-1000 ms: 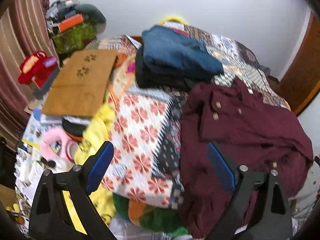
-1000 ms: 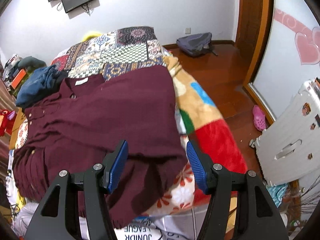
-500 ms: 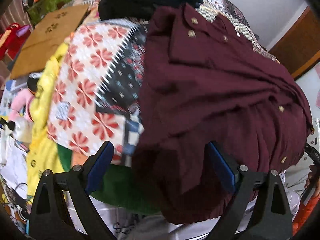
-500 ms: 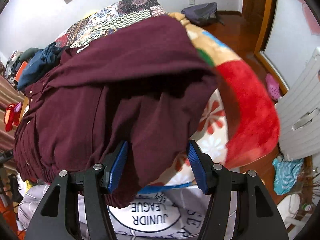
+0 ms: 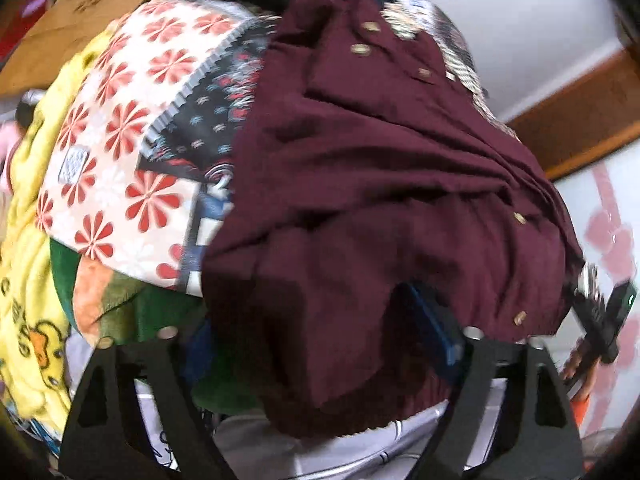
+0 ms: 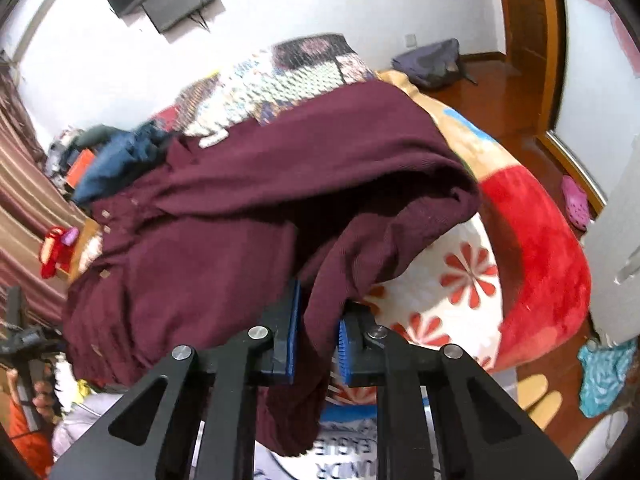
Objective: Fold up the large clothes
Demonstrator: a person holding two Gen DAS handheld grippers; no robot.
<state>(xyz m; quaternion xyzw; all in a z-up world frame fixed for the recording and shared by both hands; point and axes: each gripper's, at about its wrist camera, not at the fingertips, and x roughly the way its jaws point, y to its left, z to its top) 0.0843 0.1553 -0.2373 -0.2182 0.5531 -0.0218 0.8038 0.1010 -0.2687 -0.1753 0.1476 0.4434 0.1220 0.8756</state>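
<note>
Both tools closed in; shirt (image 6: pixel 248 208) hem gripped (collar far).

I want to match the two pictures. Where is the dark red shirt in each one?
Left wrist: the dark red shirt fills the middle and right.
Right wrist: it covers the middle and left.
Shared landmark: the red-flower quilt.

The shirt (image 5: pixel 380 184) is plain maroon with small pale gold buttons (image 5: pixel 362 50). The quilt (image 5: pixel 132 152) under it is cream with red flower prints beside a dark patterned patch, and turns solid red at the bed's right edge. A yellow duck-print blanket (image 5: pixel 28 280) lies at the left edge. Both grippers are black with blue pads (image 6: pixel 294 332).
</note>
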